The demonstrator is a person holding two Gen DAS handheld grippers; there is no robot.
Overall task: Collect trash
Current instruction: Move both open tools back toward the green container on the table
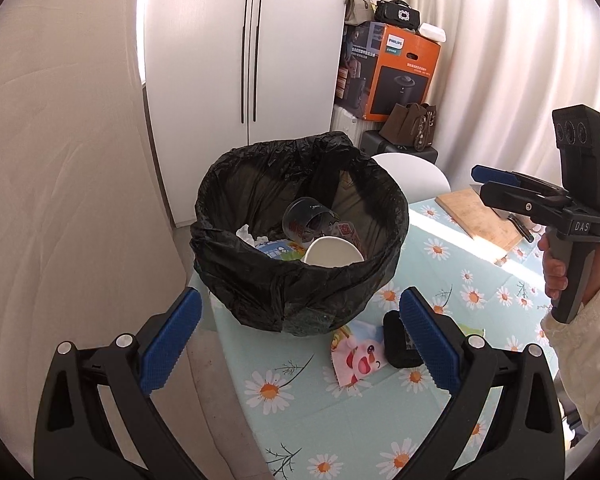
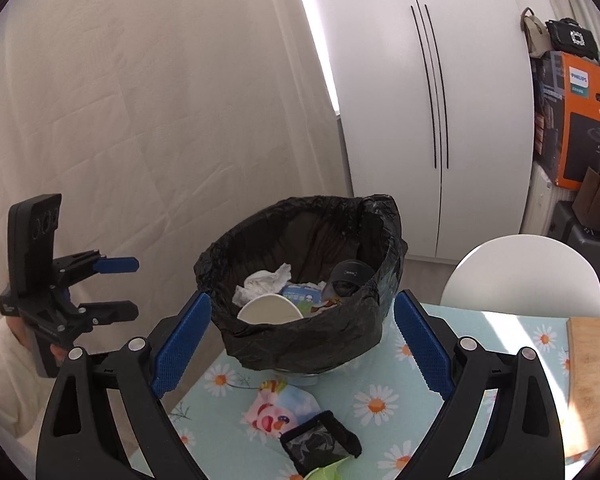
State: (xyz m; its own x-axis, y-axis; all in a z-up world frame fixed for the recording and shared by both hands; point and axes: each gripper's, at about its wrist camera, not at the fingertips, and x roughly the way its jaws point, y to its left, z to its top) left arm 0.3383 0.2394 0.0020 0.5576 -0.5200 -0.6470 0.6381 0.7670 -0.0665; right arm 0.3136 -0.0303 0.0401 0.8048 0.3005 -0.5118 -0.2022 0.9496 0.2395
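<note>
A bin lined with a black bag stands near the table's corner. Inside lie a white paper bowl, a dark cup, crumpled tissue and wrappers. In front of the bin, on the cloth, lie a cartoon pig wrapper and a black pouch-like scrap. My left gripper is open and empty, short of the bin. My right gripper is open and empty too, with the bin beyond its fingers.
The table has a pale blue daisy cloth; its edge runs left of the bin. A wooden cutting board with a knife lies at the right. A white chair, a white cabinet and stacked boxes stand behind.
</note>
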